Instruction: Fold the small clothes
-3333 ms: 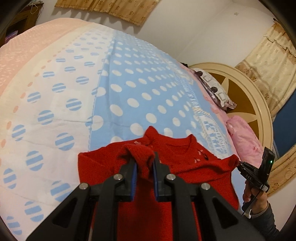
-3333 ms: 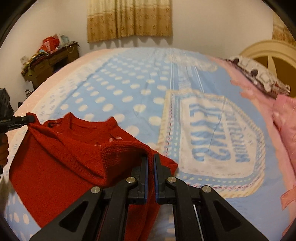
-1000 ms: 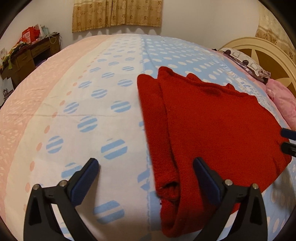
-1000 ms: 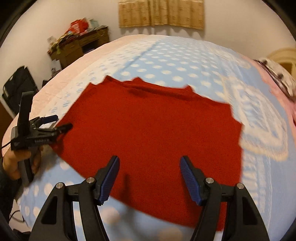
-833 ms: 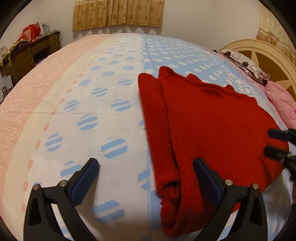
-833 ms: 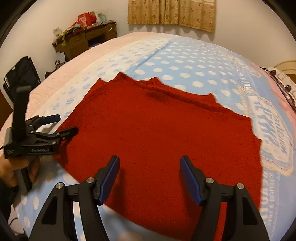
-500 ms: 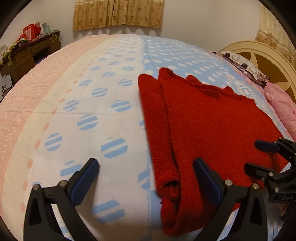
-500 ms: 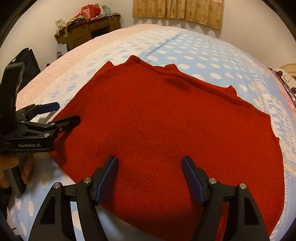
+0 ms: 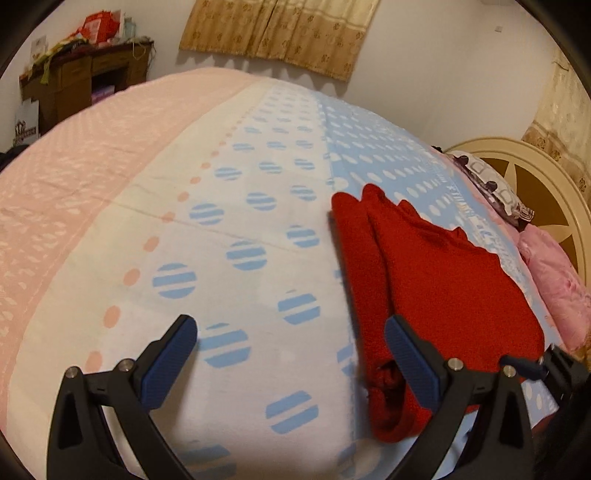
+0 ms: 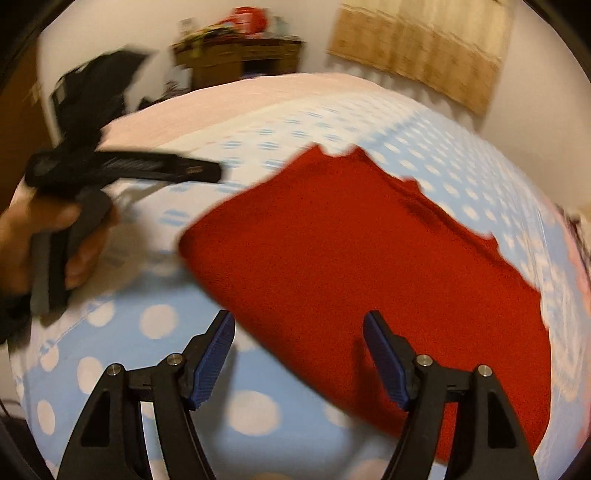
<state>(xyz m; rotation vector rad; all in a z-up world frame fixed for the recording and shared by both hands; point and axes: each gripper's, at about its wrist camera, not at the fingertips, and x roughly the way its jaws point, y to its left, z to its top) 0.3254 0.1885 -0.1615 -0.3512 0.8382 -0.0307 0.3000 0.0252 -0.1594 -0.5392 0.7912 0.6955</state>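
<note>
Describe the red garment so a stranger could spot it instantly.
Start at the wide bed with its pink, white and blue dotted cover. On the blue part toward the cream headboard lies the red sweater, flat and folded. It is the only solid red, knitted thing on the bedding.

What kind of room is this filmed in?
Most likely a home bedroom: a bed under a polka-dot blanket, pillows against a cream headboard, a curtain, and a cluttered wooden dresser.

Both wrist views low over bed (image 9: 110, 177), facing curtain wall; share red sweater (image 9: 443, 280).
</note>
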